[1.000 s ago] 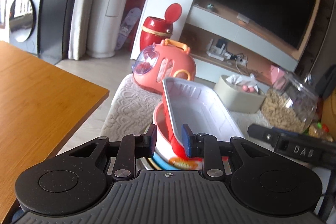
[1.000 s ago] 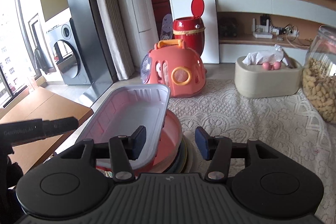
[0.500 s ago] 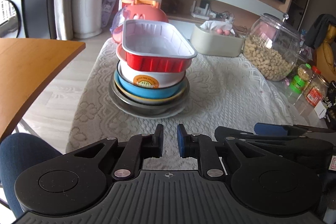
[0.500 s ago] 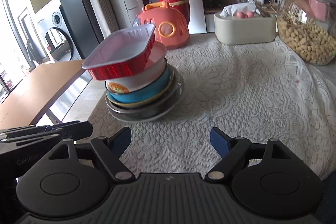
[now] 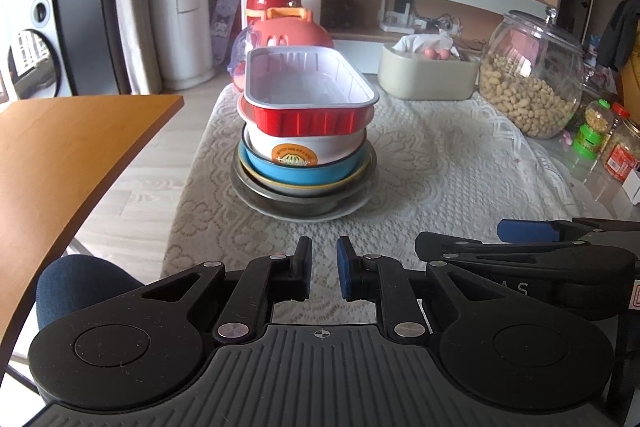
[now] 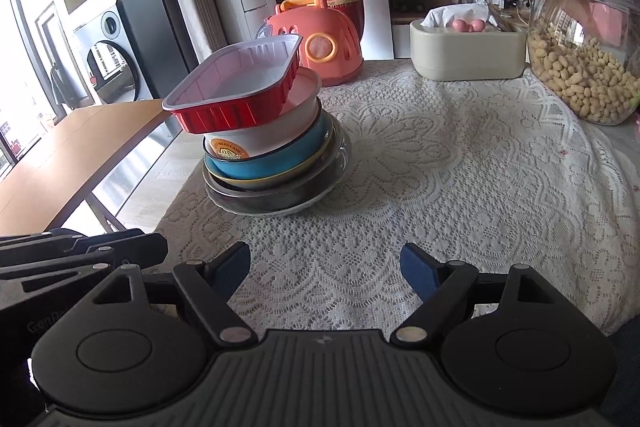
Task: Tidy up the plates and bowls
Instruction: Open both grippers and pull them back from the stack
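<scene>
A stack of dishes stands on the lace tablecloth (image 5: 440, 167). On top lies a red foil tray (image 5: 308, 95) (image 6: 236, 87) with a white inside, slightly askew. Under it sit a white bowl (image 5: 304, 145) (image 6: 276, 131), a blue bowl (image 5: 300, 171) (image 6: 272, 159), a yellow-rimmed dish and a dark plate (image 5: 304, 201) (image 6: 276, 201). My left gripper (image 5: 323, 267) is shut with nothing in it, well short of the stack. My right gripper (image 6: 325, 267) stands open and empty, also back from the stack, and shows as a black arm (image 5: 532, 251) at the right of the left wrist view.
A glass jar of peanuts (image 5: 532, 83) (image 6: 584, 55), a beige tissue box (image 5: 428, 75) (image 6: 468, 47) and a pink toy carrier (image 5: 288, 27) (image 6: 324, 43) stand behind the stack. Small jars (image 5: 608, 131) sit at the right edge. A wooden table (image 5: 60, 155) (image 6: 68, 155) lies to the left.
Both grippers have let go of the red tray and pulled back from the stack. The left jaws shut; the right jaws opened wide. The tray now rests on top.
</scene>
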`<state>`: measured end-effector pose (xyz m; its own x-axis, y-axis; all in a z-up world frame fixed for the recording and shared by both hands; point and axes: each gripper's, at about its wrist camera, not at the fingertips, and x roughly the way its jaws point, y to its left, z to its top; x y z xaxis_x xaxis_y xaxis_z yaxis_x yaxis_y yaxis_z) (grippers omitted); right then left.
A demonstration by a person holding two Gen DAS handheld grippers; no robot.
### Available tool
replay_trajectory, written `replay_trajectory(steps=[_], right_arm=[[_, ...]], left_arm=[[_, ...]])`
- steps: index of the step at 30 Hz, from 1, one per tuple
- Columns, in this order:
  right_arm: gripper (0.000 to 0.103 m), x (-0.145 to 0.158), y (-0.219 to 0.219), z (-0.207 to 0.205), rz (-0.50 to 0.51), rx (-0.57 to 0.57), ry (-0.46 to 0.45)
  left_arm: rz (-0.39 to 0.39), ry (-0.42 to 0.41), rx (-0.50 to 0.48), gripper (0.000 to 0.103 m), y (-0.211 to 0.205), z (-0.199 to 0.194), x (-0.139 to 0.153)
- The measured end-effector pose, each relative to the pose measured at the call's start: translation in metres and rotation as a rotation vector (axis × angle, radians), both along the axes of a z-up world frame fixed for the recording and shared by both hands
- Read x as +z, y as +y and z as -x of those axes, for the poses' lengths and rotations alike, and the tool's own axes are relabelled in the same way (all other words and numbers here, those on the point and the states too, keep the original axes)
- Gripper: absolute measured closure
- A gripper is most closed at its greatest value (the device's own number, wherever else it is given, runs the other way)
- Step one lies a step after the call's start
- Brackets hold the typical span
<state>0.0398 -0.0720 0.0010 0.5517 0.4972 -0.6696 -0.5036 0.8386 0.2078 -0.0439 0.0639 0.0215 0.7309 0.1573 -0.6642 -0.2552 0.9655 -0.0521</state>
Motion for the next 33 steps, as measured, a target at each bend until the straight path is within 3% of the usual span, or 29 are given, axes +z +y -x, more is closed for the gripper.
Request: replay_trajectory(steps=[33], right_arm=[[0.02,0.003,-0.0012,0.0053,-0.005,0.005,-0.012]], left_arm=[[0.032,-0.006,0.0,0.085,0.0016,0.0065,0.0001]])
